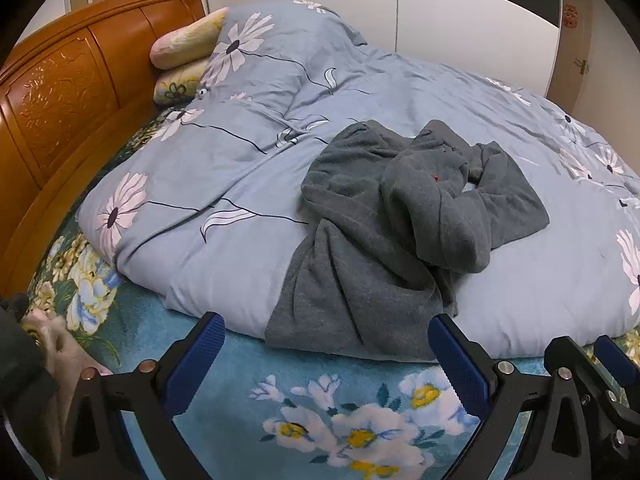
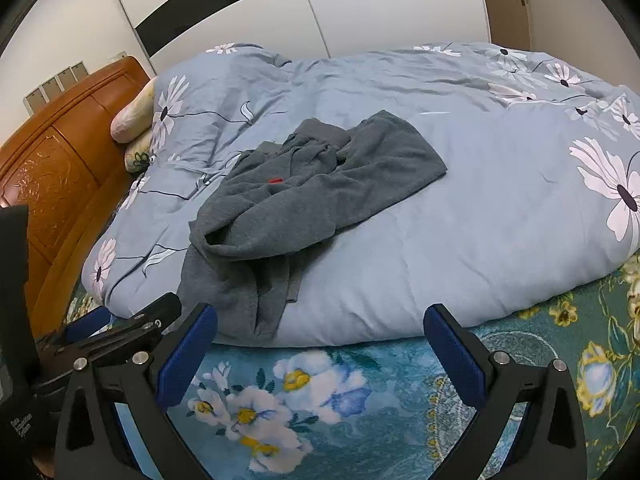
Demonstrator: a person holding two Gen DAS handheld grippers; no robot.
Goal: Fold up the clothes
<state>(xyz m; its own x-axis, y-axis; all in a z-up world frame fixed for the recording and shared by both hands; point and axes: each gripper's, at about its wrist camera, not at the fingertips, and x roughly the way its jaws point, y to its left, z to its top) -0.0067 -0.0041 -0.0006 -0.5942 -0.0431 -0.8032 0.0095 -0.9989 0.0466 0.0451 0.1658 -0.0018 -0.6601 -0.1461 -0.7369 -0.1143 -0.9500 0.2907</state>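
Note:
A crumpled grey sweater point(image 1: 392, 216) with a small red mark lies on the pale blue flowered duvet point(image 1: 224, 152), its lower part hanging over the duvet's near edge. In the right wrist view the grey sweater point(image 2: 296, 200) sits left of centre on the duvet point(image 2: 460, 208). My left gripper point(image 1: 326, 340) is open, held above the teal flowered bedspread just short of the sweater's hem. My right gripper point(image 2: 320, 332) is open too, empty, in front of the duvet edge and right of the hanging hem. Nothing is between either pair of fingers.
An orange wooden headboard point(image 1: 60, 92) stands at the left with two pillows point(image 1: 184, 44) against it. White wardrobe doors point(image 2: 380, 12) run behind the bed. The teal flowered bedspread point(image 2: 360, 392) lies under the grippers. A hand point(image 1: 52, 344) shows at lower left. The other gripper point(image 2: 120, 332) appears at left.

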